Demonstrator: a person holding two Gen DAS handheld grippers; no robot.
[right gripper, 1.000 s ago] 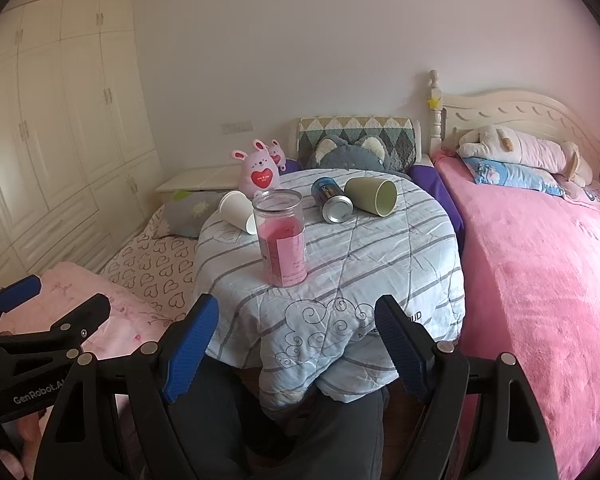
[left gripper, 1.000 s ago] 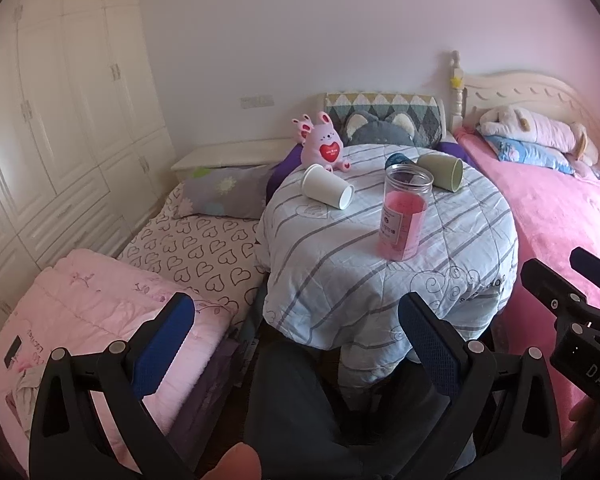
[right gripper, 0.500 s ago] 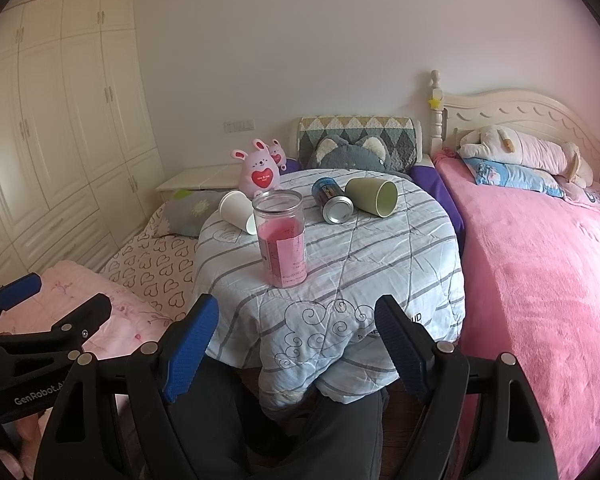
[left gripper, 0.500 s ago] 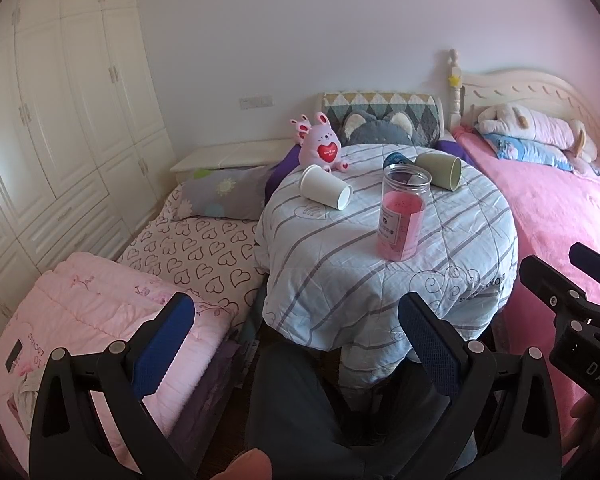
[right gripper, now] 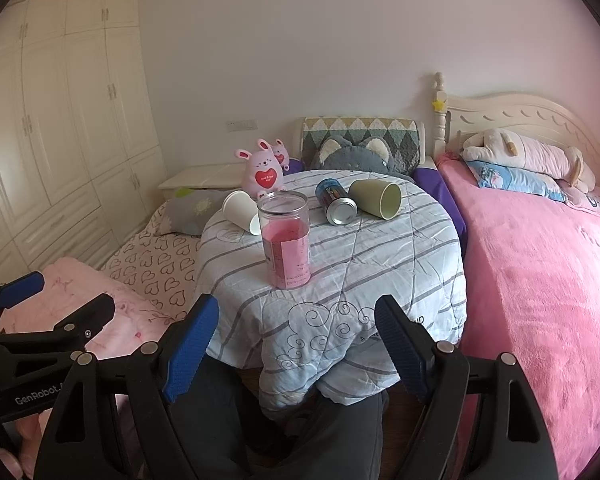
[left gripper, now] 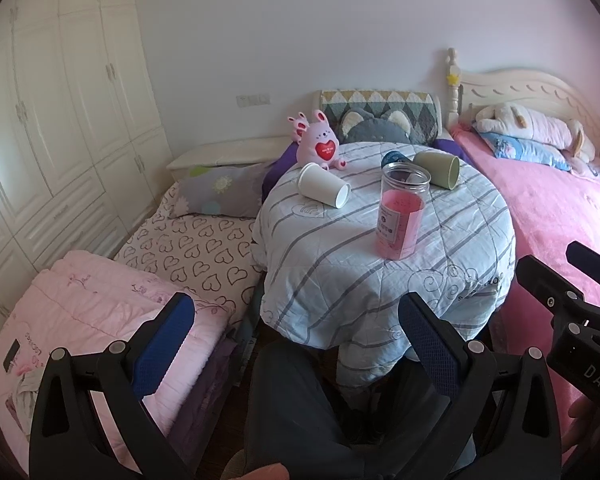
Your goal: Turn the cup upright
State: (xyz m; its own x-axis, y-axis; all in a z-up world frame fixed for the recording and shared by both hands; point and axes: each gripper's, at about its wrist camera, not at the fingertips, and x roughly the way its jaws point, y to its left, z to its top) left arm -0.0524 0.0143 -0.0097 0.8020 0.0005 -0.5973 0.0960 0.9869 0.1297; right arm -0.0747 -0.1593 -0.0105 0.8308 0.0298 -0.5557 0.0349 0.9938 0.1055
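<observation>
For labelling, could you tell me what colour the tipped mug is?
Olive green mug, clearest in the right wrist view.

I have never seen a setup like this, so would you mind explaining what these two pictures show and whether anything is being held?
There is no robot here: a person holds a two-finger tool in each hand, with a fisheye camera on each looking forward along its fingers. One picture is from the left hand-held gripper, the other from the right hand-held gripper. Both are open and hold nothing.

Ahead is a round table under a striped cloth. On it a white paper cup and a green cup lie on their sides, as does a can. A clear jar of pink contents and a pink bunny toy stand upright.
</observation>
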